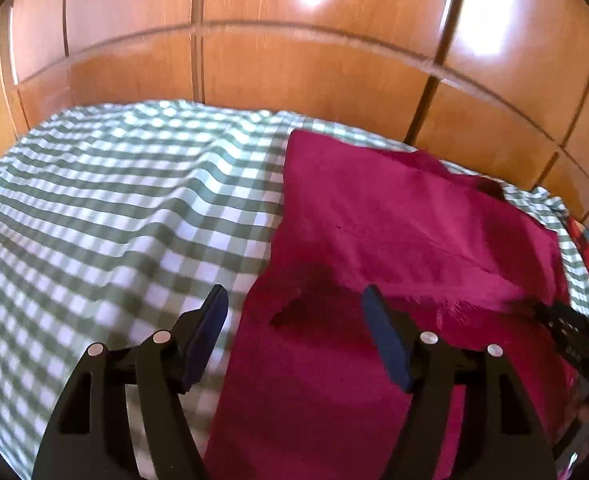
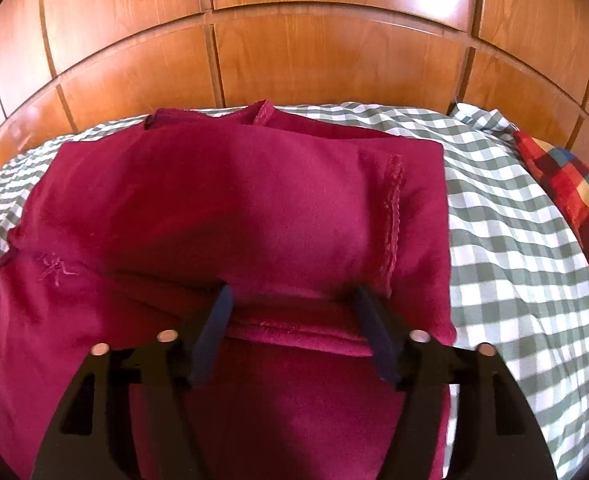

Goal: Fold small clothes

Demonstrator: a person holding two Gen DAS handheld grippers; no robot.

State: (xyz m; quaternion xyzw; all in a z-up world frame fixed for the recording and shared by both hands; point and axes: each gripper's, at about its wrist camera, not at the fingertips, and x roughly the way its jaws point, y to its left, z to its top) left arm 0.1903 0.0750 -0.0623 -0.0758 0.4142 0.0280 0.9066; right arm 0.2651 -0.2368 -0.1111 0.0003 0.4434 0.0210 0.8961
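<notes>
A crimson garment [image 1: 394, 216] lies on the green-and-white checked sheet [image 1: 106, 200], folded over itself with a stitched hem [image 2: 394, 208] on top. My left gripper [image 1: 294, 296] hovers over the garment's left edge, jaws wide apart and nothing between the pads. My right gripper [image 2: 293, 292] stands open above the folded near edge [image 2: 294, 328] of the garment, and its pads are clear of the cloth. The right gripper's black frame [image 1: 570, 332] shows at the right edge of the left wrist view.
Glossy wooden panels [image 2: 294, 60] rise directly behind the bed. A red, blue and yellow plaid cloth [image 2: 566, 192] lies at the right edge of the sheet. Bare checked sheet [image 2: 506, 240] spreads to the right and left of the garment.
</notes>
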